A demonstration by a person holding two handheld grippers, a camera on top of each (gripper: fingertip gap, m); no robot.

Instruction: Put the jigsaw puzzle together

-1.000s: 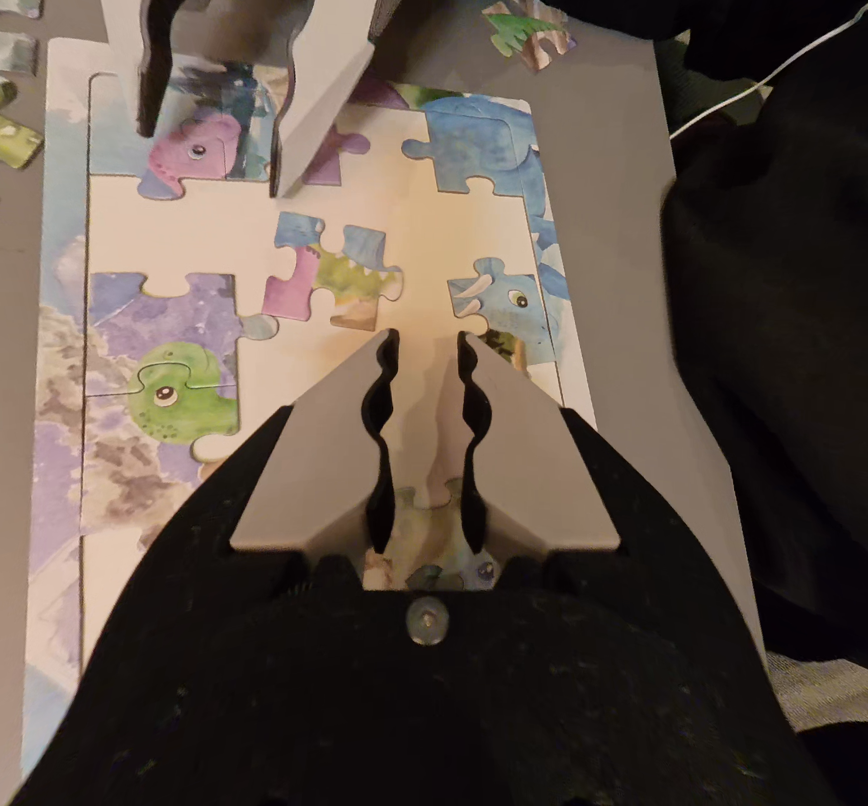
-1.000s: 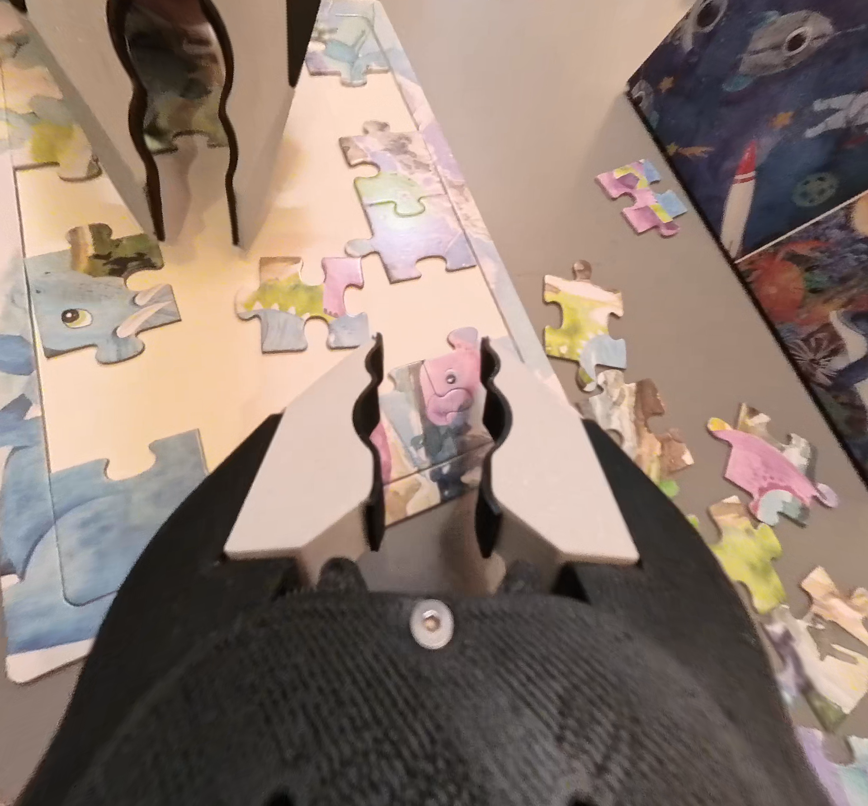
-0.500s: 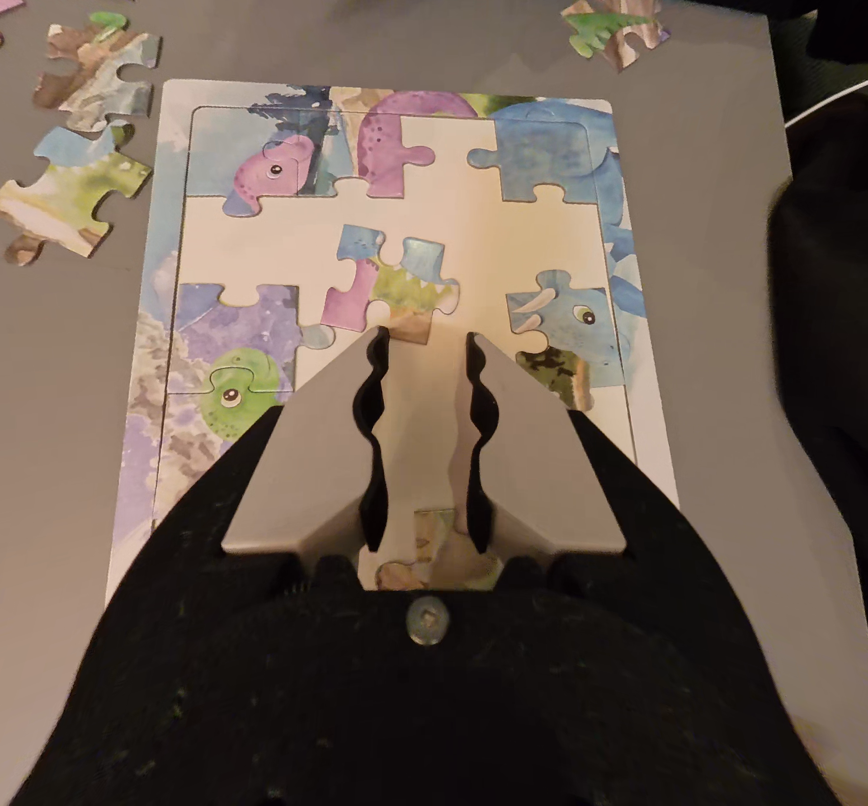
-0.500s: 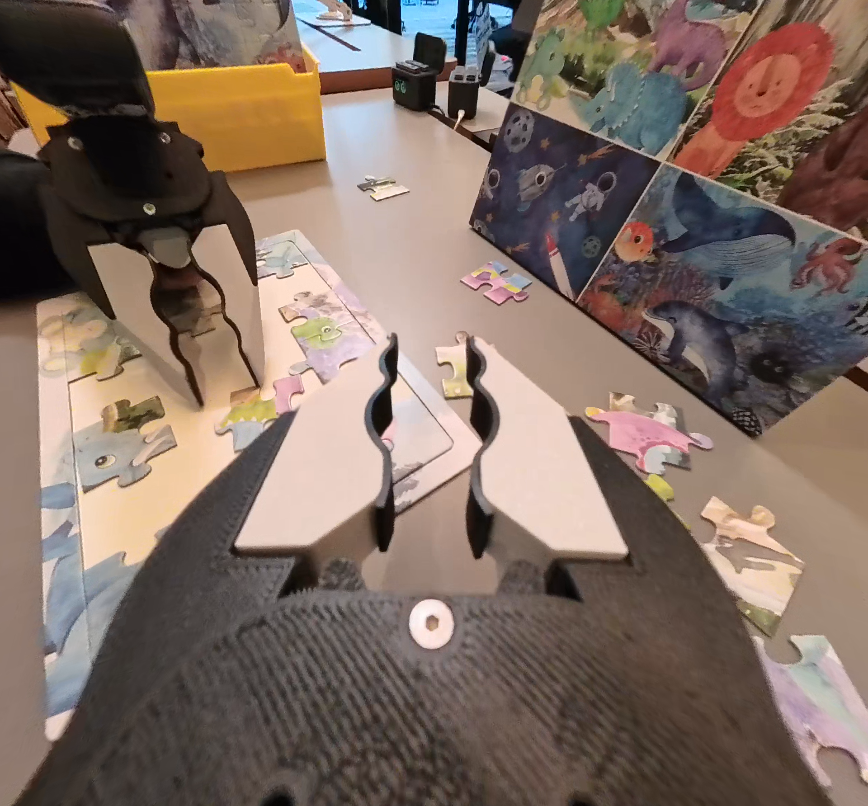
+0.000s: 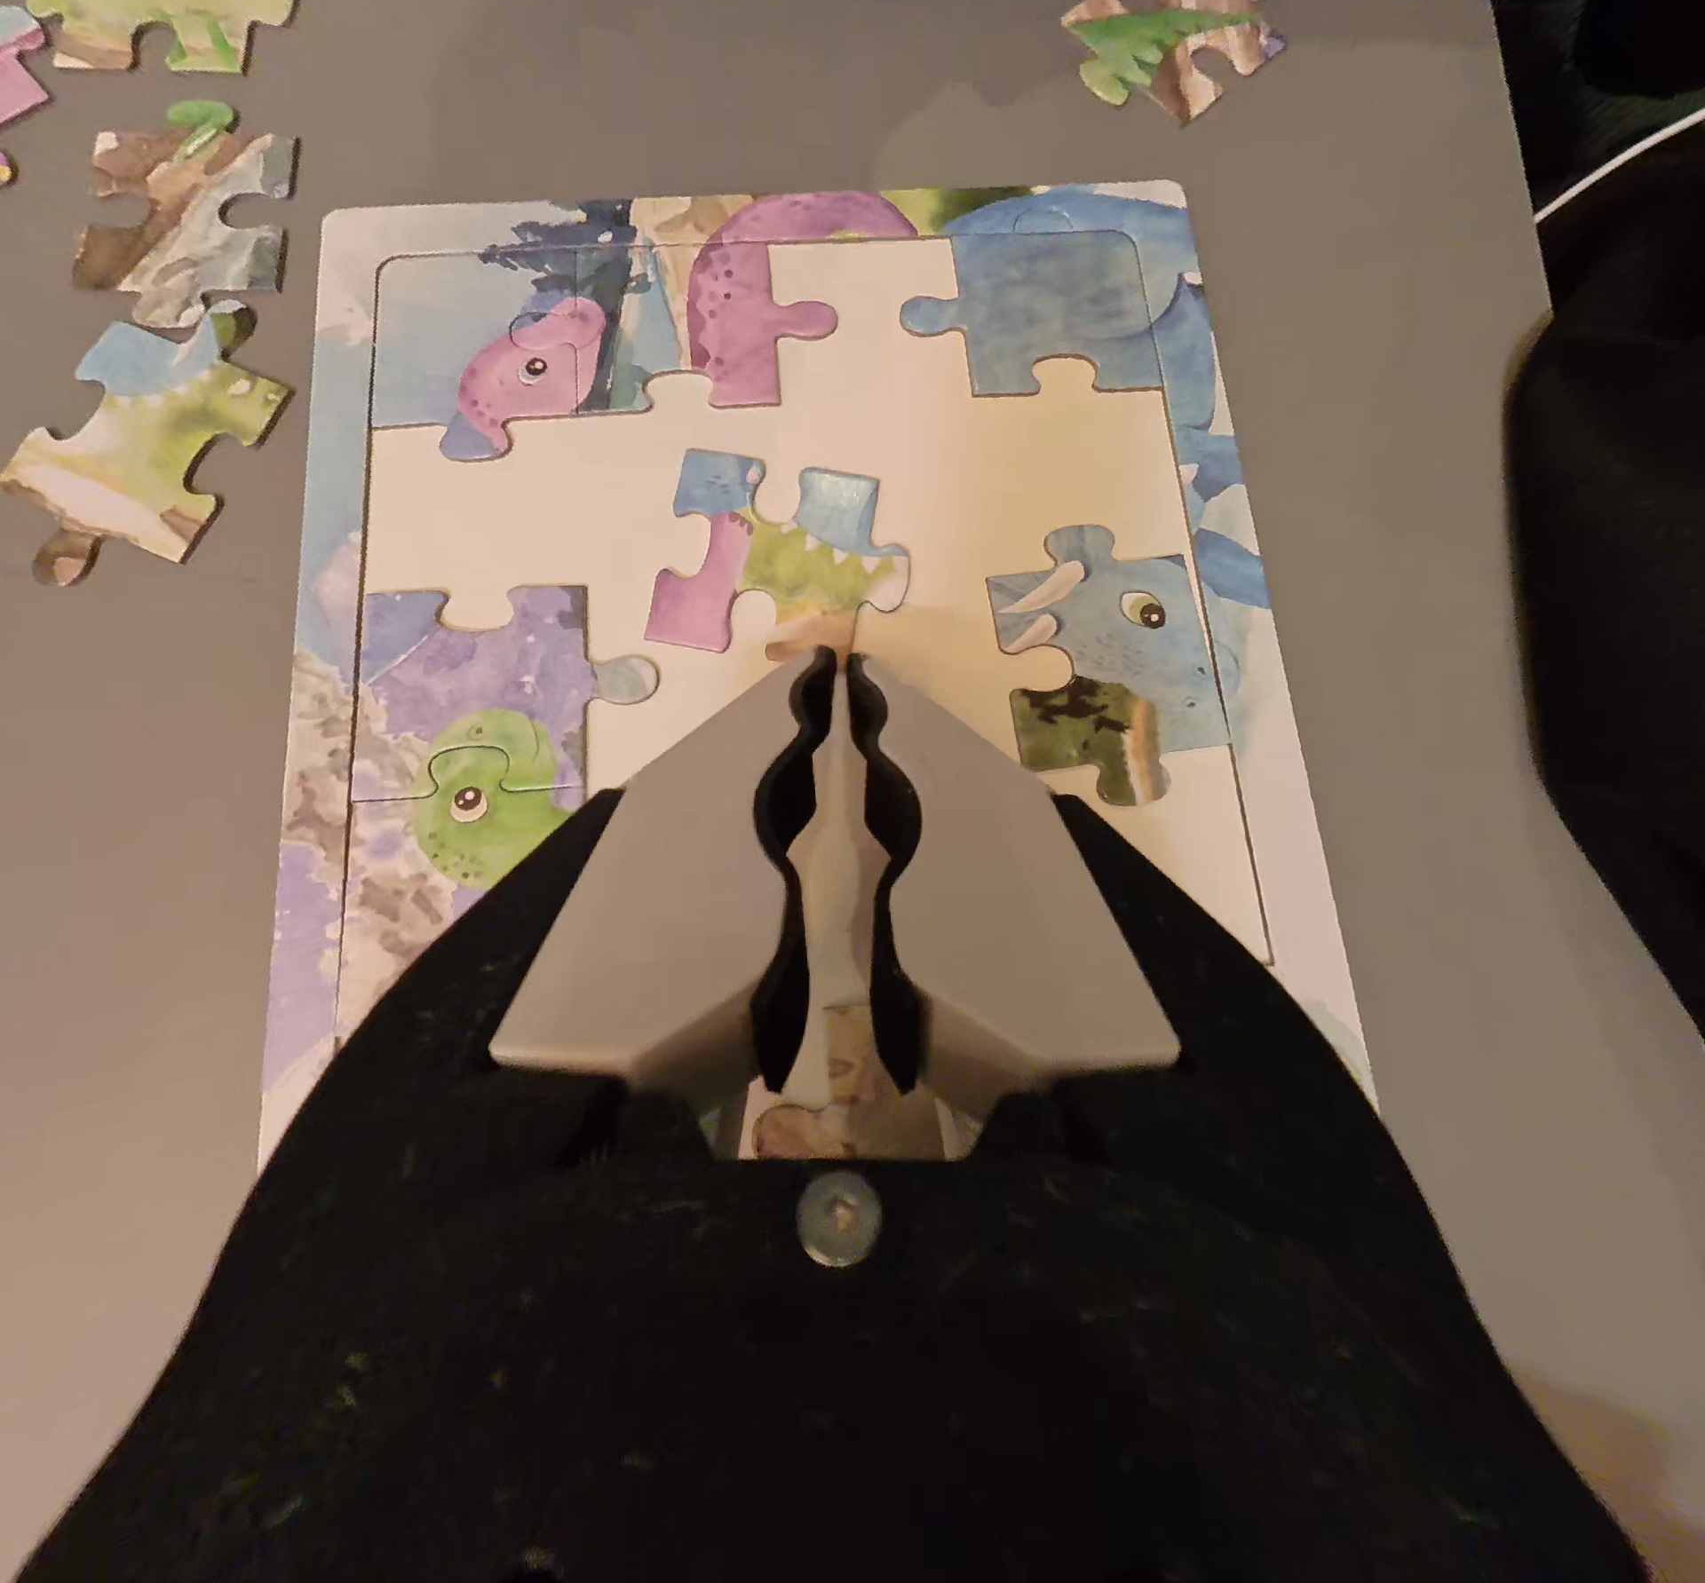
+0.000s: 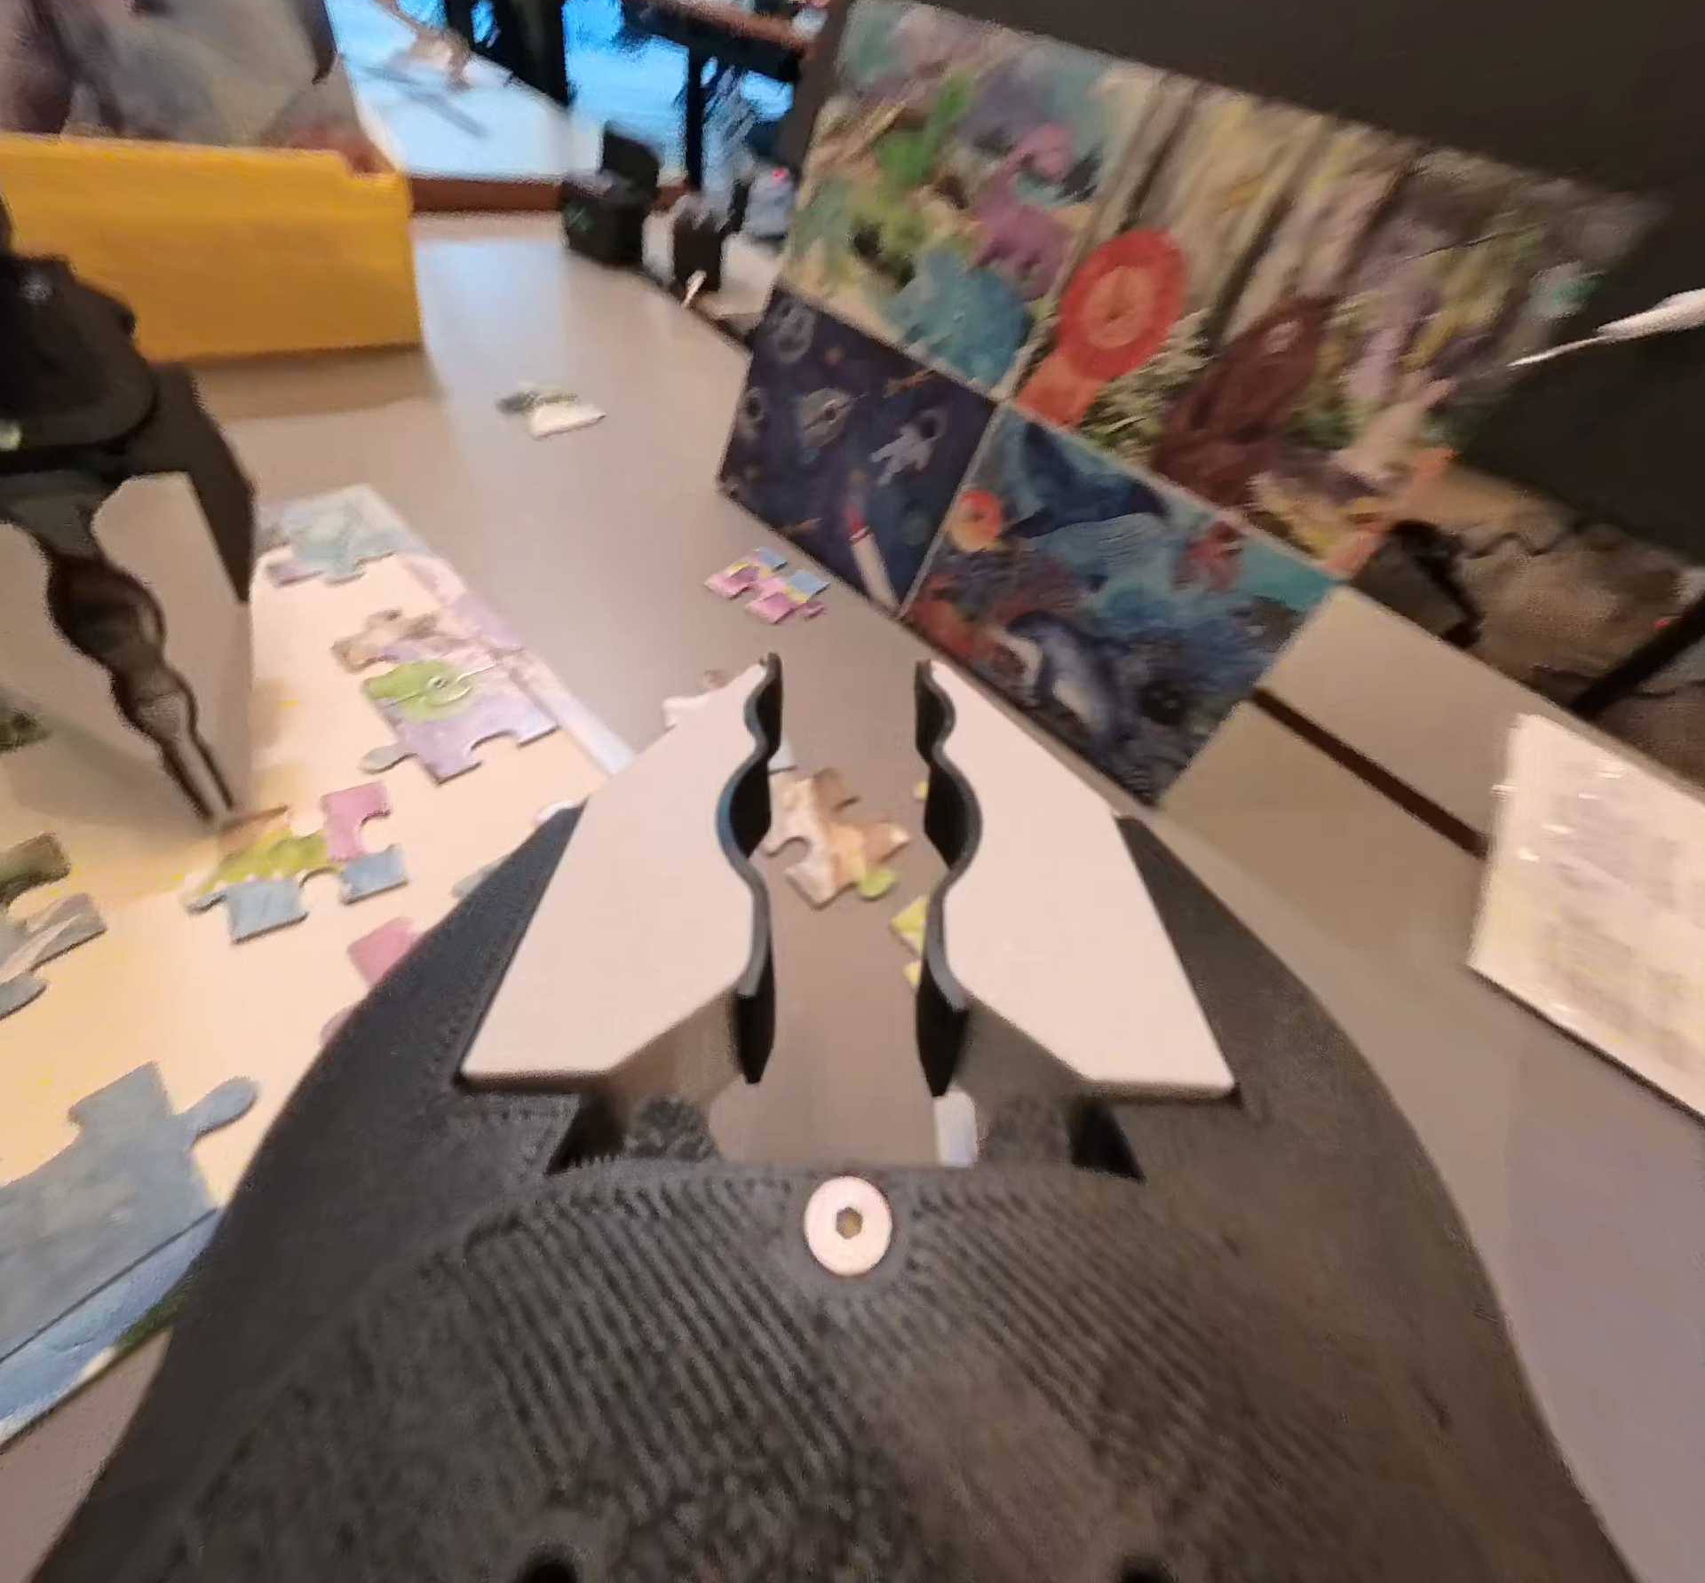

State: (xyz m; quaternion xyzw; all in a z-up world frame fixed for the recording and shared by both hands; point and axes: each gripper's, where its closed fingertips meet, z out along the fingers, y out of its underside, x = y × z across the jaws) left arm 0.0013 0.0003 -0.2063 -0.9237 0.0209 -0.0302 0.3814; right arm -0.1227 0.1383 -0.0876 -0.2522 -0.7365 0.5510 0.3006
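Observation:
The puzzle tray [image 5: 1227,893] lies on the grey table with some pieces set in: a pink dinosaur [image 5: 517,358] at the far left, a blue piece [image 5: 1043,312] at the far right, a blue horned head [image 5: 1107,625] and a green dinosaur [image 5: 480,801]. A loose pink-green-blue piece [image 5: 784,552] lies in the tray's middle. My left gripper [image 5: 838,661] is shut, its tips at that piece's near tab; it also shows in the right wrist view [image 6: 212,801]. My right gripper [image 6: 844,676] is open and empty, raised over the table right of the tray.
Loose pieces lie on the table left of the tray [image 5: 148,450] and beyond it [image 5: 1167,31], and one lies below my right gripper [image 6: 830,838]. Picture boards [image 6: 1061,450] stand at the right, with a yellow bin [image 6: 203,247] behind and a paper sheet [image 6: 1605,902]. My right fingertips sit around 20 cm from my left ones.
My right gripper left the pink dinosaur piece in the tray's corner, lifted off and swung right, still open. My left gripper closed its jaws at the loose piece's tab.

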